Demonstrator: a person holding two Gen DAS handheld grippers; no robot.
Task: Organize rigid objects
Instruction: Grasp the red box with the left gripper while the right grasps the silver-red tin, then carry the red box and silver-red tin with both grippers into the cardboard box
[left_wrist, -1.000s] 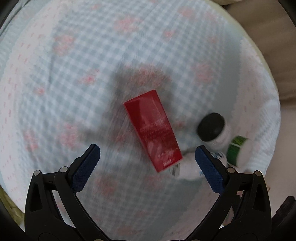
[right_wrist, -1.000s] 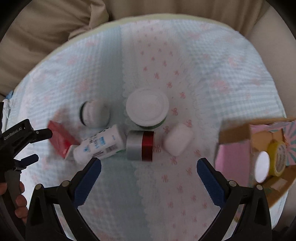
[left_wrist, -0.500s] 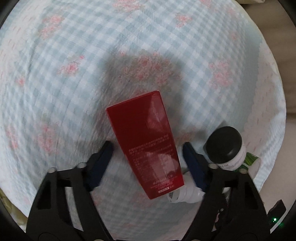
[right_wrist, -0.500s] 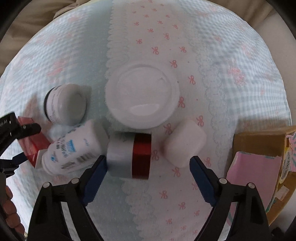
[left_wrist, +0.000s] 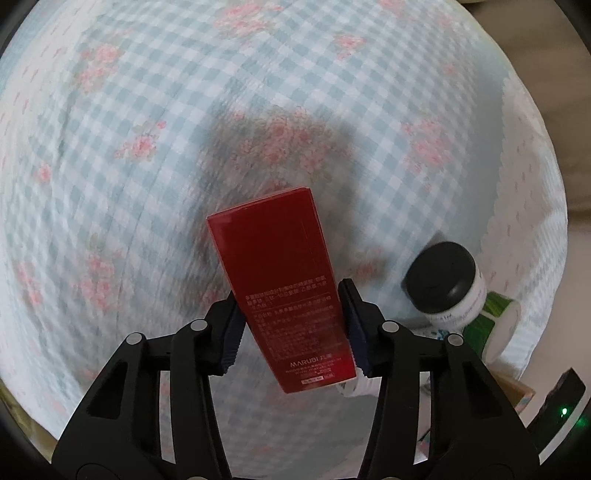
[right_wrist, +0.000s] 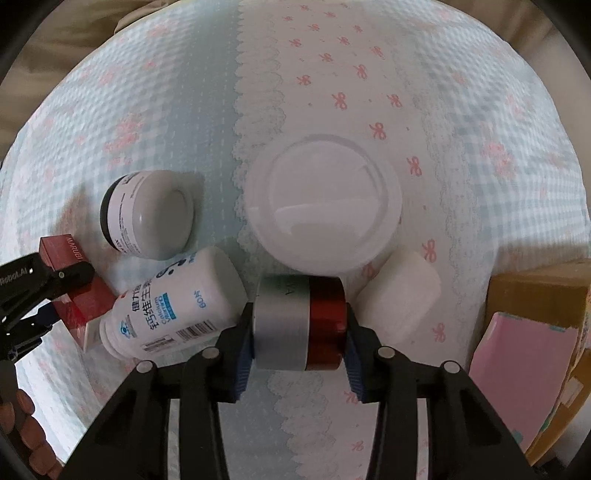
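I am clamping the left gripper on the red box; its jaws have just been closing, and the blue pads are now pressing both long sides of the box, which is lying flat on the checked cloth and reaching well ahead of the fingertips. Off to the right of this gripper the black-capped jar is lying on its side, with a green-labelled container just behind it.

I am gripping the silver-and-red jar with the right gripper; these jaws have also just been closing, and the pads are squeezing the jar's two flat ends, grey end on the left, red end on the right. Touching the jar on the left, the white pill bottle is lying on its side. Just ahead of the fingertips the large white round lid is sitting, and to the right, close beside the red end, a small white tub is resting. Far to the right the cardboard box with a pink inside is standing at the cloth's edge. Far left, I am seeing my left gripper on the red box.
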